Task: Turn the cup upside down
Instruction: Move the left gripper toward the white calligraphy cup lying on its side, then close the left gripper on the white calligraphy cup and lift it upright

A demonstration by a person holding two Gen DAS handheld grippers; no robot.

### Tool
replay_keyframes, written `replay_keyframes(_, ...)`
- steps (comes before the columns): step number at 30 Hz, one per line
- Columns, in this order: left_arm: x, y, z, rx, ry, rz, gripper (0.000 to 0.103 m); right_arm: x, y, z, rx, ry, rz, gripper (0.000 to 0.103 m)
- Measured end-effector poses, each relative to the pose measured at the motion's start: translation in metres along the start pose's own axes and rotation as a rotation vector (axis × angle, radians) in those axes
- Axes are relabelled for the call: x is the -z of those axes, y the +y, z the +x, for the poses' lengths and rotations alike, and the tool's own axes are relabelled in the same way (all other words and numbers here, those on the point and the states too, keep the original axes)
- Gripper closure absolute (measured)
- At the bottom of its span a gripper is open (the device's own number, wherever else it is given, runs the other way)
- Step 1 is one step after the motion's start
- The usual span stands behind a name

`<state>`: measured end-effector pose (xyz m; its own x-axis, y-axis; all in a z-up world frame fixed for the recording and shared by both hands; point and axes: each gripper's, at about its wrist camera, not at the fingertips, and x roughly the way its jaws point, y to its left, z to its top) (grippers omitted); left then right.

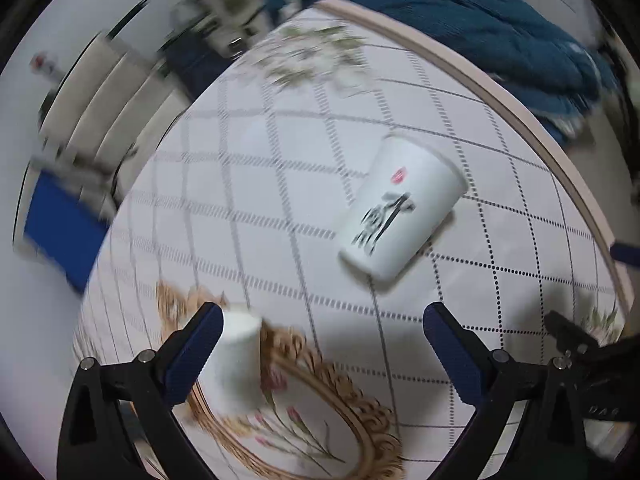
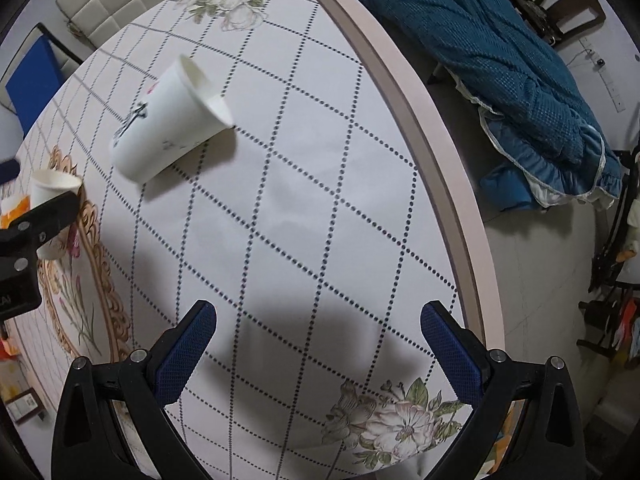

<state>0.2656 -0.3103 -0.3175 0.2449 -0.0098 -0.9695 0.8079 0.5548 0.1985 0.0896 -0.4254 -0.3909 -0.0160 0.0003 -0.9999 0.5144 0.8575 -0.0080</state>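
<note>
Cup lay on its side on the table, mouth toward the far rim, well ahead of both tools and touching neither. Your left gripper had its fingers spread wide with nothing between them, and your right gripper was the same, hanging above bare cloth.

You risked rolling it: a tapered cup on its side would curve away if one finger nudged it before the other closed, and the table edge was near. A thin paper wall could also crush under a hard squeeze. A second, smaller paper cup stood just beside your left finger, and a careless swing might have tipped it.

Printing on the cup showed black brush-style characters and a small red seal; motion blur kept you from reading either.
</note>
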Motion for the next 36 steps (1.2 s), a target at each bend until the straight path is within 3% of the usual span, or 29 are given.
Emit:
replay_keyframes(4,-0.024,-0.013,0.006,0.012,-0.01,0.146,0.001,-0.007,-0.01,0.007,-0.004,0.013,0.023,0.0)
replay_keyframes(13,-0.059,-0.043,0.024,0.044,0.009,0.375,0.001,-0.016,-0.029,0.016,-0.009,0.03,0.067,0.0)
replay_keyframes(26,-0.077,-0.065,0.062,0.089,0.103,0.479,0.001,-0.019,-0.031,0.023,-0.023,0.03,0.08,0.0)
replay_keyframes(28,-0.08,-0.065,0.066,0.097,0.114,0.475,0.008,-0.018,-0.031,0.023,-0.021,0.028,0.078,0.0)
replay_keyframes(30,-0.082,-0.064,0.073,0.1,0.137,0.459,0.032,-0.017,-0.032,0.023,-0.023,0.026,0.08,0.0)
replay_keyframes(32,-0.084,-0.062,0.079,0.11,0.155,0.44,0.04,-0.016,-0.032,0.023,-0.024,0.026,0.079,0.0)
replay_keyframes(36,-0.084,-0.057,0.085,0.126,0.151,0.392,0.041,-0.016,-0.031,0.021,-0.021,0.02,0.077,0.0)
